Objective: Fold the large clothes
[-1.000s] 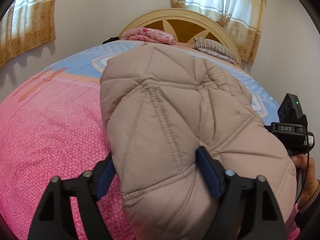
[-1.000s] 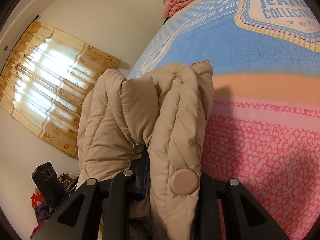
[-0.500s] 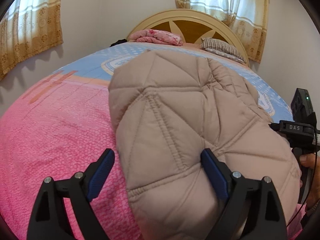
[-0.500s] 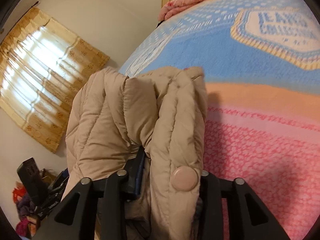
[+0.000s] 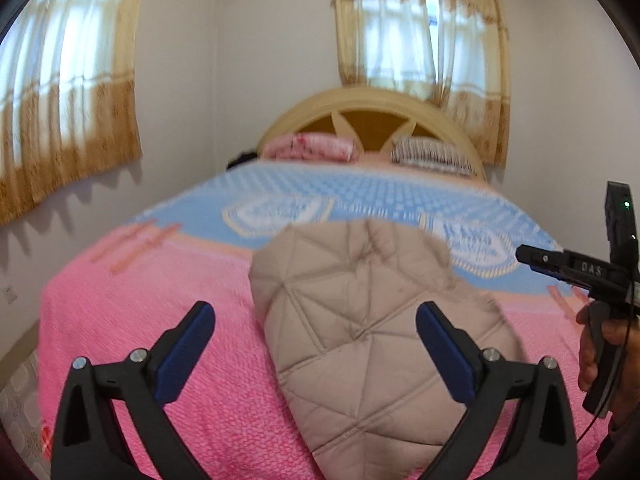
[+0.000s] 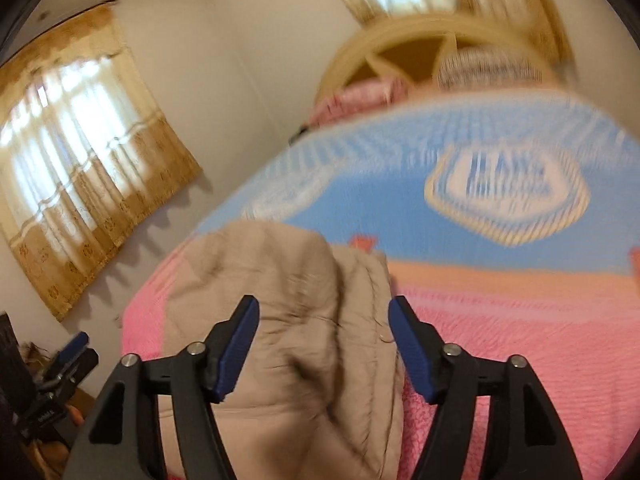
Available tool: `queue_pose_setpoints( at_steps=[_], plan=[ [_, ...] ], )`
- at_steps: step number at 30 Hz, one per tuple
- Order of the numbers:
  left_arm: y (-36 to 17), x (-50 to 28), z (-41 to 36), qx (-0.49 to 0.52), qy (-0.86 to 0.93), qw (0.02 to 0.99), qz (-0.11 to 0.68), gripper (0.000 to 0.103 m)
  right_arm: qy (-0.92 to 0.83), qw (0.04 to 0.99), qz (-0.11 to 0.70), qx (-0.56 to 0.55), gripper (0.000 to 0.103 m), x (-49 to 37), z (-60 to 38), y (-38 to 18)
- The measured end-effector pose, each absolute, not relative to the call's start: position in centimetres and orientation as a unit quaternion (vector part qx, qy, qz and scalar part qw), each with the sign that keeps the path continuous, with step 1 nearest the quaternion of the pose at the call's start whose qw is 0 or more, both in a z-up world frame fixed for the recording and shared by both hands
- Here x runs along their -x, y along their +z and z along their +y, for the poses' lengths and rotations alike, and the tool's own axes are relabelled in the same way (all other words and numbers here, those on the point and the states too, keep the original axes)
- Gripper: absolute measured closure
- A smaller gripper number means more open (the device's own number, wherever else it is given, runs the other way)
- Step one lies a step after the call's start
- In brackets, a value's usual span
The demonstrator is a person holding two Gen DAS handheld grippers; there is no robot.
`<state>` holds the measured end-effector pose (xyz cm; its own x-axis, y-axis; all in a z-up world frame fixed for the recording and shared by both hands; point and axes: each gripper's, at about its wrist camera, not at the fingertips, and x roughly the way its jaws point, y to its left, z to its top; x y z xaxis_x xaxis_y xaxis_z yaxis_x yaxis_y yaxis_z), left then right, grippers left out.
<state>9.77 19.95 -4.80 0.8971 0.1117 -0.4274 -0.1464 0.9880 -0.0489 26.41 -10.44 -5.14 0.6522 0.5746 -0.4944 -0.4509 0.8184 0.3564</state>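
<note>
With both the left gripper (image 5: 316,344) and right gripper (image 6: 324,340) just spread wide and nothing pinched, the folded jacket (image 5: 360,320), left released on the bed (image 5: 180,320), could be sprung open by its puffy padding.

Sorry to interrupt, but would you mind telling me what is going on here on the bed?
A person with a handheld gripper in each hand is folding a beige quilted jacket on the pink and blue bedspread. The jacket lies bundled on the bed. Both the left gripper and the right gripper have just been opening; their pads stand clear of the fabric, so the jacket is released.
</note>
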Motion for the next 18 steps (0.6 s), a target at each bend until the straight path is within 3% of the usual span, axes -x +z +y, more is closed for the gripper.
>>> queue_pose_setpoints(
  at_steps=[5, 18],
  plan=[
    [-2.3, -7.0, 20.2, 0.050, 0.053, 0.982, 0.174, 0.000, 0.299, 0.920, 0.246, -0.063, 0.027, -20.8, -9.3, -1.3],
    [-0.9, -5.9, 20.3, 0.056, 0.041, 0.987, 0.144, 0.000, 0.311, 0.925, 0.216, -0.041, 0.025, -15.3, -8.4, 1.1]
  ],
)
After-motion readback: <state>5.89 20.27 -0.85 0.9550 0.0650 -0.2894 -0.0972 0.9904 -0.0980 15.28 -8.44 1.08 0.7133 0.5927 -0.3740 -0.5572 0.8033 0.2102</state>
